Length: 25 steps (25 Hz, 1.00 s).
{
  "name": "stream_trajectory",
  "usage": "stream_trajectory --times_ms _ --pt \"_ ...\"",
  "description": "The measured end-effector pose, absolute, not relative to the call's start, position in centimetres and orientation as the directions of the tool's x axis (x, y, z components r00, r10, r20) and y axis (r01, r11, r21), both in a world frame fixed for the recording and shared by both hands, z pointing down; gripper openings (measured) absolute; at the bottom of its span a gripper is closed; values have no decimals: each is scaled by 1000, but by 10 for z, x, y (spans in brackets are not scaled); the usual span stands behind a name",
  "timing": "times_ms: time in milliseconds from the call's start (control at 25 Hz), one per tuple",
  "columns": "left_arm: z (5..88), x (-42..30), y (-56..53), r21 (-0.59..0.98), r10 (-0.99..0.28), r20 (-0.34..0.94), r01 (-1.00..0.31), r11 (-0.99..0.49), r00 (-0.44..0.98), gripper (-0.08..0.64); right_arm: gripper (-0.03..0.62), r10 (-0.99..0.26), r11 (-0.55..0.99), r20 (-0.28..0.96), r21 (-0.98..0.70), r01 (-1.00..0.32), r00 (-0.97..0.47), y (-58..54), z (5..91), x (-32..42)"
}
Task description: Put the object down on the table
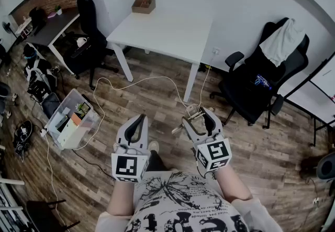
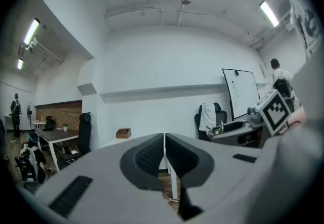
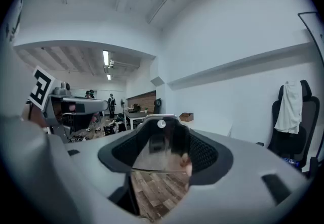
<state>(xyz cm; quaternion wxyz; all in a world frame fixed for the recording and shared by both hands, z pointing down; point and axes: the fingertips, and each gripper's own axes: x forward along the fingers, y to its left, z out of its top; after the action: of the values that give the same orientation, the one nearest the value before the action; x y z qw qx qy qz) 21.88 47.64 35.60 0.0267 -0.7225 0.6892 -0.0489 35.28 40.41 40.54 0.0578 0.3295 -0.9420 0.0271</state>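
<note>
In the head view, my right gripper (image 1: pixel 196 117) is held over the wooden floor, facing the white table (image 1: pixel 167 32). Its jaws stand wide and are shut on a pale, partly see-through object (image 1: pixel 189 116). In the right gripper view the object (image 3: pixel 160 149) fills the gap from pad to pad, glassy, with a rounded pale top edge, and the table (image 3: pixel 223 129) lies beyond it. My left gripper (image 1: pixel 138 120) hangs beside it, shut and holding nothing. In the left gripper view (image 2: pixel 164 154) its dark pads meet.
A small wooden box (image 1: pixel 143 4) sits at the table's far edge. Black office chairs stand at the right (image 1: pixel 261 84) and left (image 1: pixel 89 21). On the floor are a clear plastic bin (image 1: pixel 70 118) and a long white cable (image 1: pixel 141 83). A dark desk (image 1: pixel 49 26) is at the far left.
</note>
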Motion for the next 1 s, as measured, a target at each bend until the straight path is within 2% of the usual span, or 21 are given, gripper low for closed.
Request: stream_trajectory --times_ms 600,1000 --pt "361 172 438 -95 -996 48 -993 -74 70 12 278 -633 766 129 -36 -641 -763 369 409 307" --pt "360 77 360 -106 -992 36 -987 -120 117 12 278 -679 724 142 -37 -689 -721 290 406 221"
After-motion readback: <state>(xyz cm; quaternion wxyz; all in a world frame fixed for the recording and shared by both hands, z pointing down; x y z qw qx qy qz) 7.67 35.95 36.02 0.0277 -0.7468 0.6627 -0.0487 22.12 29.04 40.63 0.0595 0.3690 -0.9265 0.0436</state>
